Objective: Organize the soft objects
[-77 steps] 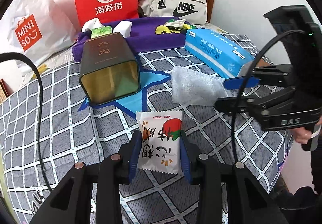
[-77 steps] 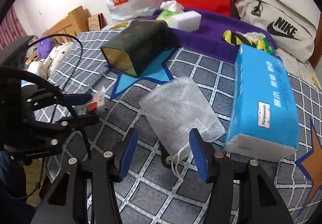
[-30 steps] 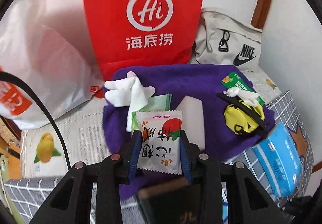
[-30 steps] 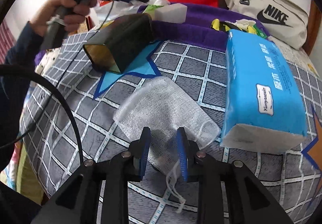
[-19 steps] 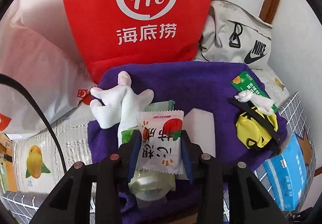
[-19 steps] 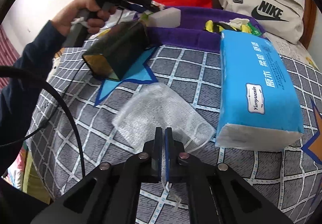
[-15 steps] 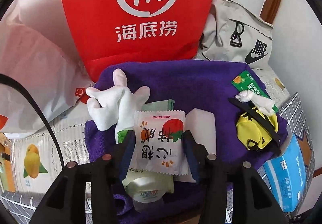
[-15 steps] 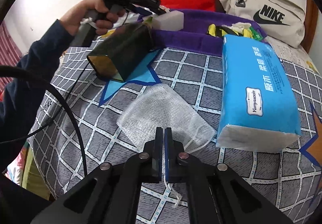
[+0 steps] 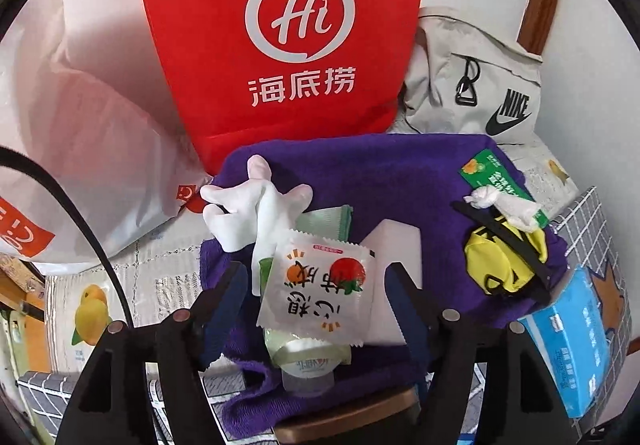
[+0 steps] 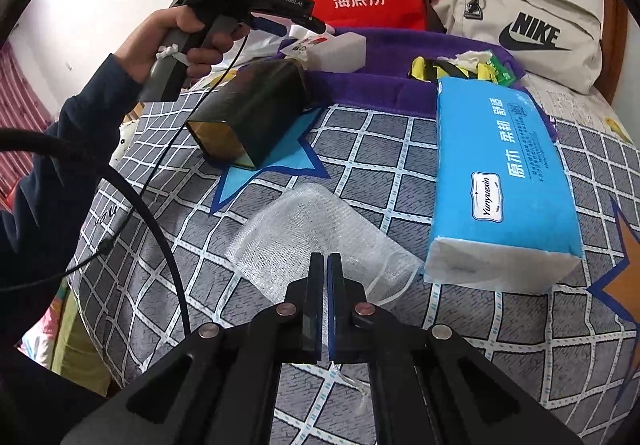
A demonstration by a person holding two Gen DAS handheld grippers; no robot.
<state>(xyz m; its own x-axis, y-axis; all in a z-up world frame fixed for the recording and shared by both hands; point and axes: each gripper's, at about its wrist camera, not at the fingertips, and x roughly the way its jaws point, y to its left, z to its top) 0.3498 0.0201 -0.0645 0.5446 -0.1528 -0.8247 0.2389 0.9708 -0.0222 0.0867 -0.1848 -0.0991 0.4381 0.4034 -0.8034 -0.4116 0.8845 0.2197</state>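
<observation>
your left gripper (image 9: 316,297) has just been opening; its jaws stand apart from the snack packet (image 9: 318,295), which lies between them on the purple towel (image 9: 400,181). your right gripper (image 10: 325,273) is pressed together, pinching the white mesh bag (image 10: 312,241) on the checked bed (image 10: 400,165).

the snack packet (image 9: 318,291) hides most of the cup (image 9: 308,363) beneath; tissue pack (image 9: 576,349) cut off at frame edge.

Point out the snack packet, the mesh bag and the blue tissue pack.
snack packet (image 9: 320,293): left wrist view, middle of printed face.
mesh bag (image 10: 316,233): right wrist view, centre of white netting.
blue tissue pack (image 10: 504,173): right wrist view, top printed face.
</observation>
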